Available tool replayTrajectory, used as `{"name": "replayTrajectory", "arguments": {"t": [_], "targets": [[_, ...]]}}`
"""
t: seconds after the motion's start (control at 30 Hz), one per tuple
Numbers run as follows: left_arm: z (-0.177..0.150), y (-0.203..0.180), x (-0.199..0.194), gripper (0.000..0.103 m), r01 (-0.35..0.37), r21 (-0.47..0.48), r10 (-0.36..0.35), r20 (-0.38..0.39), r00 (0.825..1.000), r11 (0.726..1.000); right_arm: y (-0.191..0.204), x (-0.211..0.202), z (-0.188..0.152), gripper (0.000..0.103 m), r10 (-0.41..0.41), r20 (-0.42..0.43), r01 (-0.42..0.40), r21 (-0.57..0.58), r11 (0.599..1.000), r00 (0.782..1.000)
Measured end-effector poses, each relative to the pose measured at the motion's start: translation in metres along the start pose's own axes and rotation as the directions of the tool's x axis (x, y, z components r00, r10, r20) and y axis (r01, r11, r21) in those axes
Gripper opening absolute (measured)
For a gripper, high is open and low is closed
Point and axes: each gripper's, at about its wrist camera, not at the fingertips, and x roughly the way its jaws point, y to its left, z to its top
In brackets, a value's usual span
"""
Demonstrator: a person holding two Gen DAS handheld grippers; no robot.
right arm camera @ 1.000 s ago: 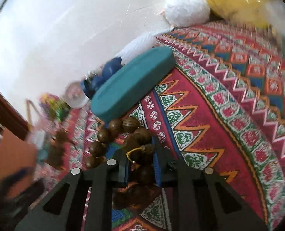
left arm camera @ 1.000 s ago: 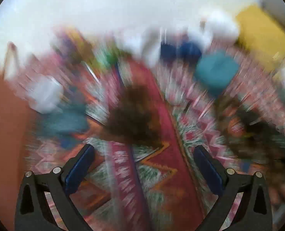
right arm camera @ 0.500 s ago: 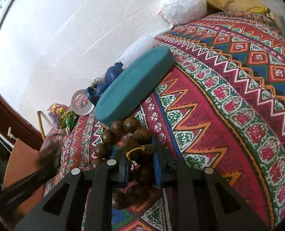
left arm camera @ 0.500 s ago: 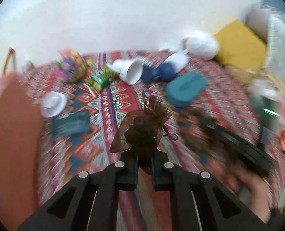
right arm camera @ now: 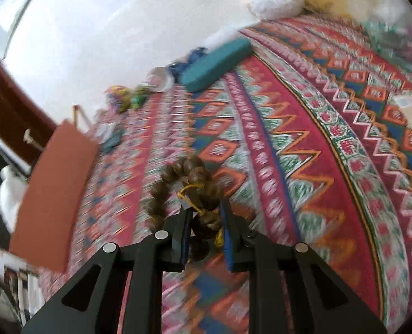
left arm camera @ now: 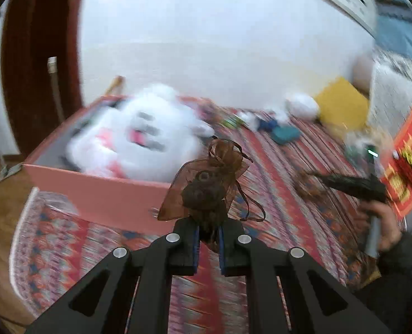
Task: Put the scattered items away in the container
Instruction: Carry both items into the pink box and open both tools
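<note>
Both grippers loaded, in transit over the patterned bed cover point(right arm camera: 303, 144).

Left gripper point(left arm camera: 208, 243): jaws clamped on the lower end of a brown organza pouch point(left arm camera: 208, 186) with dark round contents; the pouch stands up above the jaws. It hangs just beside the near corner of the pink box point(left arm camera: 105, 194), not yet over the opening.

Right gripper point(right arm camera: 206, 239): jaws clamped on a wooden bead string point(right arm camera: 189, 189) with a yellow cord. Beads loop out to the left of the jaws, above the cover. In this view the box point(right arm camera: 53, 189) appears at the left edge, well apart from the beads. The left view also shows the right gripper point(left arm camera: 311, 183) and the hand point(left arm camera: 384, 228) that holds it, blurred.

Box contents: a white plush toy point(left arm camera: 139, 139) fills most of the visible interior. Anything else in there is too blurred to identify.

Remaining on the bed, near the wall: teal case point(right arm camera: 214, 64), white paper cup point(right arm camera: 161, 79) on its side, a dark blue item point(right arm camera: 190, 58) between them, a green and yellow bundle point(right arm camera: 128, 98), and a dark green flat item point(right arm camera: 112, 139) near the box.

Judgement: task partly done. One item is boxed, two are held and close to drop-off, and at least five are left to collect. The pouch looks likely to go in first, being nearer.
</note>
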Motion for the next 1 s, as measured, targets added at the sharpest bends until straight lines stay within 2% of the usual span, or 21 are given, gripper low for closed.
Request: {"name": "replayTrajectory", "arguments": {"t": [0.1,0.13,0.17,0.2,0.23,0.27,0.3,0.33,0.4,0.43,0.5,0.6,0.67,0.7,0.73,0.77,0.8,0.83,0.93,1.0], "targets": [[0.043,0.051,-0.002,0.007,-0.040,-0.024,0.042,0.069,0.997,0.999,0.045,-0.044,0.014,0.018,0.023,0.067,-0.018,-0.074,0.997,0.998],[0.067,0.070,0.004,0.007,-0.063,-0.032,0.066,0.099,0.993,0.997,0.059,-0.055,0.018,0.018,0.036,0.083,-0.029,-0.086,0.996,0.996],[0.082,0.086,0.012,0.008,-0.082,-0.032,0.085,0.095,0.992,0.996,0.079,-0.068,0.022,0.018,0.059,0.103,-0.048,-0.108,0.993,0.993],[0.095,0.102,0.027,0.013,-0.091,-0.039,0.093,0.057,0.994,0.995,0.103,-0.080,0.026,0.018,0.089,0.121,-0.071,-0.145,0.987,0.989],[0.105,0.125,0.050,0.025,-0.103,-0.079,0.101,-0.030,0.994,0.992,0.123,-0.086,0.029,0.018,0.106,0.131,-0.082,-0.178,0.981,0.986],[0.106,0.139,0.063,0.032,-0.130,-0.111,0.121,-0.082,0.989,0.985,0.152,-0.094,0.034,0.018,0.128,0.143,-0.094,-0.224,0.970,0.981],[0.103,0.150,0.071,0.044,-0.164,-0.138,0.147,-0.125,0.981,0.977,0.175,-0.098,0.038,0.018,0.150,0.146,-0.108,-0.259,0.960,0.978],[0.091,0.161,0.073,0.047,-0.176,-0.172,0.150,-0.154,0.977,0.969,0.207,-0.101,0.046,0.018,0.179,0.146,-0.128,-0.305,0.944,0.973],[0.071,0.167,0.068,0.052,-0.137,-0.201,0.107,-0.154,0.982,0.970,0.258,-0.101,0.056,0.018,0.212,0.147,-0.142,-0.380,0.914,0.966],[0.055,0.168,0.062,0.061,-0.122,-0.217,0.091,-0.150,0.984,0.968,0.282,-0.098,0.060,0.018,0.230,0.145,-0.153,-0.414,0.897,0.962],[0.031,0.166,0.054,0.071,-0.135,-0.243,0.101,-0.145,0.984,0.961,0.337,-0.083,0.066,0.018,0.272,0.126,-0.182,-0.476,0.861,0.954],[0.009,0.166,0.053,0.072,-0.179,-0.260,0.125,-0.212,0.969,0.949,0.412,-0.043,0.065,0.018,0.297,0.078,-0.209,-0.542,0.814,0.952],[0.003,0.167,0.053,0.073,-0.161,-0.260,0.106,-0.215,0.971,0.952,0.454,0.005,0.056,0.019,0.288,-0.034,-0.257,-0.557,0.790,0.957],[0.001,0.170,0.053,0.073,-0.169,-0.261,0.111,-0.224,0.968,0.950,0.469,0.025,0.047,0.037,0.249,-0.084,-0.252,-0.568,0.784,0.965],[-0.001,0.176,0.057,0.074,-0.195,-0.268,0.129,-0.246,0.961,0.944,0.477,0.042,0.038,0.070,0.195,-0.109,-0.222,-0.575,0.787,0.975],[-0.005,0.182,0.057,0.074,-0.208,-0.273,0.136,-0.259,0.956,0.939,0.481,0.057,0.026,0.079,0.156,-0.109,-0.190,-0.582,0.791,0.982],[-0.010,0.186,0.059,0.074,-0.218,-0.280,0.139,-0.277,0.951,0.935,0.481,0.066,0.013,0.075,0.154,-0.110,-0.189,-0.589,0.786,0.982],[-0.011,0.193,0.061,0.074,-0.225,-0.285,0.140,-0.291,0.946,0.932,0.478,0.070,0.002,0.064,0.173,-0.135,-0.220,-0.593,0.775,0.976],[-0.015,0.195,0.063,0.074,-0.263,-0.255,0.174,-0.324,0.930,0.930,0.466,0.078,-0.035,0.057,0.247,-0.287,-0.374,-0.590,0.716,0.926],[-0.017,0.196,0.064,0.074,-0.273,-0.239,0.186,-0.333,0.924,0.932,0.453,0.082,-0.052,0.057,0.247,-0.387,-0.447,-0.613,0.651,0.889]]}}
